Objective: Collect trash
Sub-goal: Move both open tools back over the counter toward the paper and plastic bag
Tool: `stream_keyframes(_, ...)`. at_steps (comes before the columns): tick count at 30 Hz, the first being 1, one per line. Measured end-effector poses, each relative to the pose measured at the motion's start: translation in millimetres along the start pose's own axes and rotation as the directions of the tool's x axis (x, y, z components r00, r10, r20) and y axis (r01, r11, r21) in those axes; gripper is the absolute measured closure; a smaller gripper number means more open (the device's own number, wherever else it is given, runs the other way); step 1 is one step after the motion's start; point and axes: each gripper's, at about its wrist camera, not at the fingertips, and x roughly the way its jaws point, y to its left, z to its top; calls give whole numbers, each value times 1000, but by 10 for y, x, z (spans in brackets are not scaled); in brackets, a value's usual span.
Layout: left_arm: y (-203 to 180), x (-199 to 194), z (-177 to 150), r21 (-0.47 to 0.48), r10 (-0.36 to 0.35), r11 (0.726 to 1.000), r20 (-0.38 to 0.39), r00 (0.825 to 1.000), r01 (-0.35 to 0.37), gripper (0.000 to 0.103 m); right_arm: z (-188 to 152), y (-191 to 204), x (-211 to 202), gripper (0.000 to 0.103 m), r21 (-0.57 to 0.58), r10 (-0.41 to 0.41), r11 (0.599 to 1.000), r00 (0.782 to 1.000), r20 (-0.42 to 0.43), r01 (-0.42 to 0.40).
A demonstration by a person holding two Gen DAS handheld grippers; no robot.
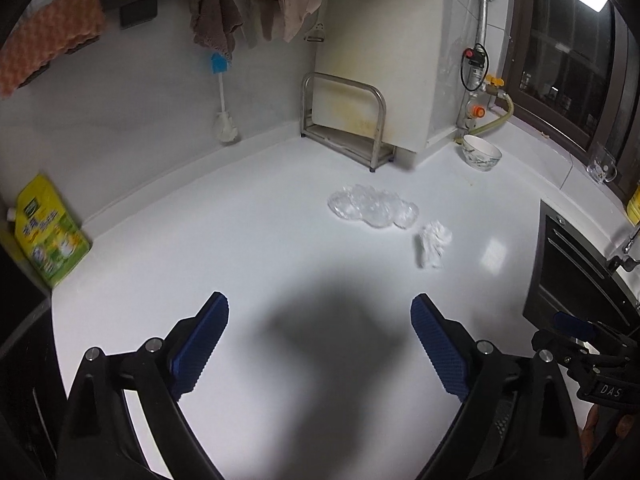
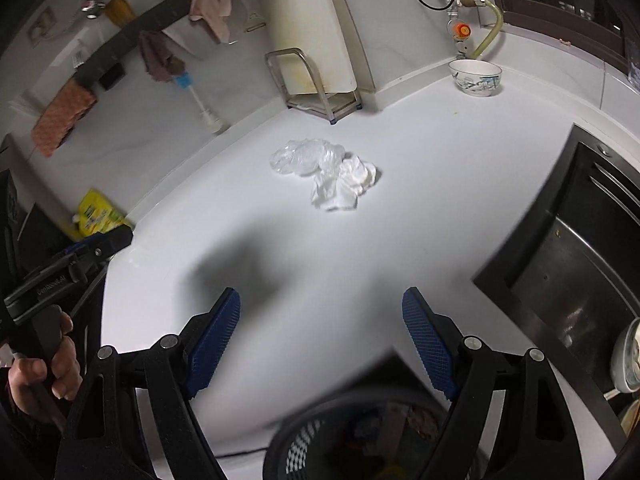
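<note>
A crumpled clear plastic wrap (image 1: 373, 207) lies on the white counter (image 1: 240, 248), with a crumpled white tissue (image 1: 433, 243) just right of it. In the right wrist view the plastic wrap (image 2: 306, 157) and the tissue (image 2: 345, 184) touch each other mid-counter. My left gripper (image 1: 320, 320) is open and empty, above the counter well short of the trash. My right gripper (image 2: 321, 314) is open and empty, also short of it. A black mesh trash bin (image 2: 320, 436) holding some rubbish sits below the counter's front edge under the right gripper.
A steel rack (image 1: 344, 120) with a cutting board stands at the back wall. A patterned bowl (image 1: 481, 153) sits at the back right near gas pipes. A dark sink (image 2: 568, 256) lies to the right. A yellow detergent pouch (image 1: 48, 232) stands at left. A glass mug (image 1: 603, 166) sits by the window.
</note>
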Motion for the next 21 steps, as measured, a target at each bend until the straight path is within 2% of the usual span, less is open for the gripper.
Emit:
stream_keyframes(11, 225, 901, 534, 68, -68, 995, -49, 996, 72, 12, 540, 146, 737, 24, 53, -57, 997, 998, -8, 57)
stream_keyframes(21, 262, 1403, 664, 106, -95, 989, -92, 991, 105, 10, 804, -11, 1328, 24, 100, -141, 984, 989, -48, 146)
